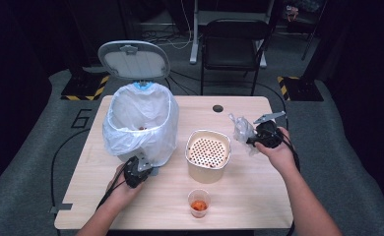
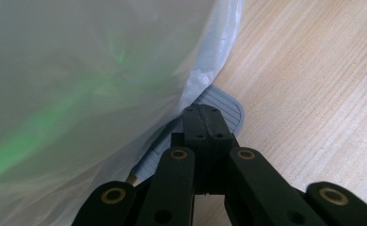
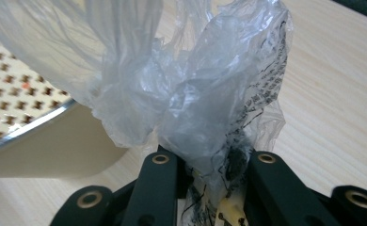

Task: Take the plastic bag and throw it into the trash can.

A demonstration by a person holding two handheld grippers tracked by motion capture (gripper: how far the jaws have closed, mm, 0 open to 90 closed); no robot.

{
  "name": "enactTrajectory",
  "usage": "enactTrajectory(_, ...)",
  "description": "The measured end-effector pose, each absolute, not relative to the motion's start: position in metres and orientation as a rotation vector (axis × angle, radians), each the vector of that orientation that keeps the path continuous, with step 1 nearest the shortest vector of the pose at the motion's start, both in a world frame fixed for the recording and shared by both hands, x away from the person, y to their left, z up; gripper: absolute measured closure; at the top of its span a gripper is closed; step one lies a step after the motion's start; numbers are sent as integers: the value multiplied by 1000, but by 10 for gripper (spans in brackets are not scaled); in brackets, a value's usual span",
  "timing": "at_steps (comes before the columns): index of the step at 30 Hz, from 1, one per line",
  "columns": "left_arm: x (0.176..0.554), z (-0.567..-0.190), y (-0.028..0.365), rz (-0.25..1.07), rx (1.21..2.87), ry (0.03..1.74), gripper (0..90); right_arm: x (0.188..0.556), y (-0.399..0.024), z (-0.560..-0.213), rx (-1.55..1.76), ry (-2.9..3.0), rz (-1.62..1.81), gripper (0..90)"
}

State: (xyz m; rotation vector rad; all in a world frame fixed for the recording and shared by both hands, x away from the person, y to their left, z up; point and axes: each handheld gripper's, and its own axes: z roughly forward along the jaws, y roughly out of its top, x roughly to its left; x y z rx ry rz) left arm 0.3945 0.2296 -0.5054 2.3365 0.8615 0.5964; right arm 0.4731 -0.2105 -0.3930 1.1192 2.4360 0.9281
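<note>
A pedal bin (image 1: 141, 123) lined with a white bag stands at the table's left, its grey lid (image 1: 133, 60) tipped up. My left gripper (image 1: 145, 169) is shut, its tips pressed down on the bin's grey foot pedal (image 2: 221, 104). At the right, my right gripper (image 1: 249, 140) is shut on a crumpled clear plastic bag (image 1: 242, 130) with black print (image 3: 228, 89), held above the table beside the beige container (image 1: 208, 155).
The beige container has a perforated insert (image 3: 12, 103). A small clear cup (image 1: 199, 202) with orange pieces stands near the front edge. A black folding chair (image 1: 234, 49) stands beyond the wooden table (image 1: 259, 196). A cable hole (image 1: 217, 108) lies at the table's back.
</note>
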Motion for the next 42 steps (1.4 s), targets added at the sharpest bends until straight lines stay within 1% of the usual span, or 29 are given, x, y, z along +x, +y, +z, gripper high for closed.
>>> enactTrajectory(8, 394, -505, 230, 592, 2335, 865, 900, 469, -205, -370, 1084, 2439, 953, 788)
enactTrajectory(27, 394, -505, 229, 591, 2338, 876, 900, 457, -185, -334, 965, 2489, 977, 788)
enactTrajectory(35, 394, -505, 229, 594, 2340, 869, 900, 450, -164, -324, 883, 2515, 1023, 788)
enactTrajectory(42, 394, -505, 229, 591, 2338, 877, 900, 447, -132, -308, 780, 2545, 1064, 787)
